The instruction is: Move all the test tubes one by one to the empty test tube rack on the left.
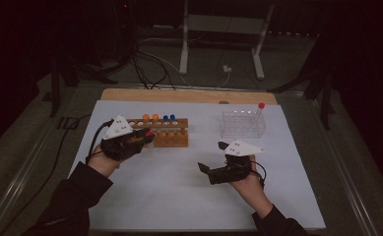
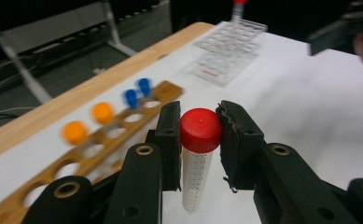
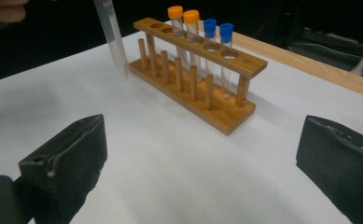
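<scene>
The left tongs (image 2: 200, 140) are clamped on the red-capped tube (image 2: 198, 158) just under its cap, so it hangs upright beside the wooden rack (image 3: 195, 70), clear of the counter (image 1: 179, 187). The right tongs (image 3: 198, 158) gape wide apart, empty, facing that rack.

wooden rack (image 1: 165, 132): on white sheet (image 1: 179, 196), left-centre; holds two orange-capped tubes (image 1: 150, 118) and two blue-capped tubes (image 1: 169, 118)
clear rack (image 1: 243, 124): right of wooden rack, well apart; one red-capped tube (image 1: 260, 109) upright at far right corner
desk (image 1: 189, 95): wood edge beyond sheet
</scene>
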Available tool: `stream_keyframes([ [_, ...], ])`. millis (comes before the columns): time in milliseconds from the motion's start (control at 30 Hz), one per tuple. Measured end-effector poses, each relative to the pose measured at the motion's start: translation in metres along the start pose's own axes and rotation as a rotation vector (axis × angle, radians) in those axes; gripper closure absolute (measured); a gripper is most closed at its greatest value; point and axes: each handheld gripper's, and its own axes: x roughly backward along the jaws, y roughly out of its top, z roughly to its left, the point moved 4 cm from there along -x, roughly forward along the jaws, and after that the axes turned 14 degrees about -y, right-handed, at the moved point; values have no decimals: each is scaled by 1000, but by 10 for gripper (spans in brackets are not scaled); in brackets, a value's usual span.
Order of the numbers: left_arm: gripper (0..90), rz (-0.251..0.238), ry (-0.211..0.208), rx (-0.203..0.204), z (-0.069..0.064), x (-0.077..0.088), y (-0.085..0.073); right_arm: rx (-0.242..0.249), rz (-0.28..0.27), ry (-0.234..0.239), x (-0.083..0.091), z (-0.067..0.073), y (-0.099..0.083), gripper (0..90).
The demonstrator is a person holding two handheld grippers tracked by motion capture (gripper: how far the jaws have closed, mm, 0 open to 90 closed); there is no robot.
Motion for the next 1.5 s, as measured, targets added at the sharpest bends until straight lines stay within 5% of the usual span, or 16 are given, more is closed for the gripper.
stream_keyframes([
  [367, 717, -64, 137, 33, 40, 22, 11, 2, -25, 12, 2, -2, 1, 0],
  [667, 716, -126, 241, 42, 67, 13, 17, 9, -18, 8, 1, -4, 0, 0],
  [833, 716, -128, 248, 55, 77, -2, 11, 7, -12, 9, 1, -5, -1, 0],
  [1500, 715, 8, 260, 159, 94, -43, -29, 4, 1, 13, 1, -9, -3, 0],
])
